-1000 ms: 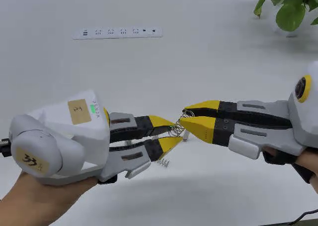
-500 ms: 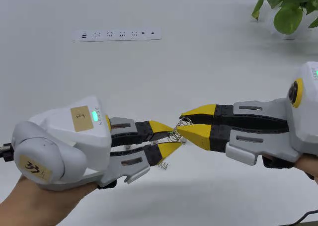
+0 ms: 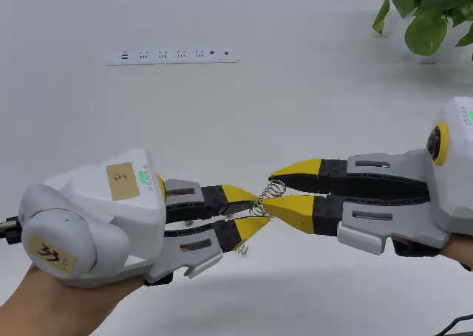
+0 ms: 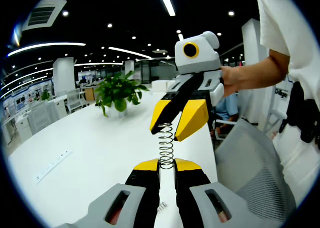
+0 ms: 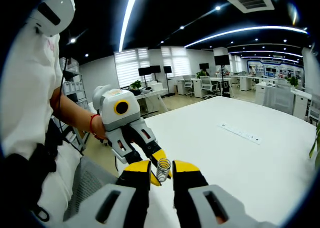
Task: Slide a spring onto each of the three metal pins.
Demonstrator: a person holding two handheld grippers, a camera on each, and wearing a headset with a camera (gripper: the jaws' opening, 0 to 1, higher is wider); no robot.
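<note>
A small metal spring (image 3: 270, 193) hangs in the air between the two grippers, which meet tip to tip above the white table (image 3: 295, 114). The left gripper (image 3: 251, 210) comes in from the left and is shut on the spring's lower end (image 4: 166, 158). I cannot tell whether a pin runs inside the coil. The right gripper (image 3: 272, 192) reaches in from the right, its yellow jaws shut on the spring's other end (image 5: 162, 169). In the left gripper view the right gripper (image 4: 169, 129) stands over the upright spring.
A second spring (image 3: 242, 249) lies loose on the table under the left jaws. A white power strip (image 3: 174, 55) lies at the far side and a green plant (image 3: 425, 11) stands at the far right. A grey chair (image 4: 260, 173) is beside the table edge.
The two grippers have stayed tip to tip on the spring. The right gripper has sunk slightly and now covers a small pale piece that lay on the table under it.
</note>
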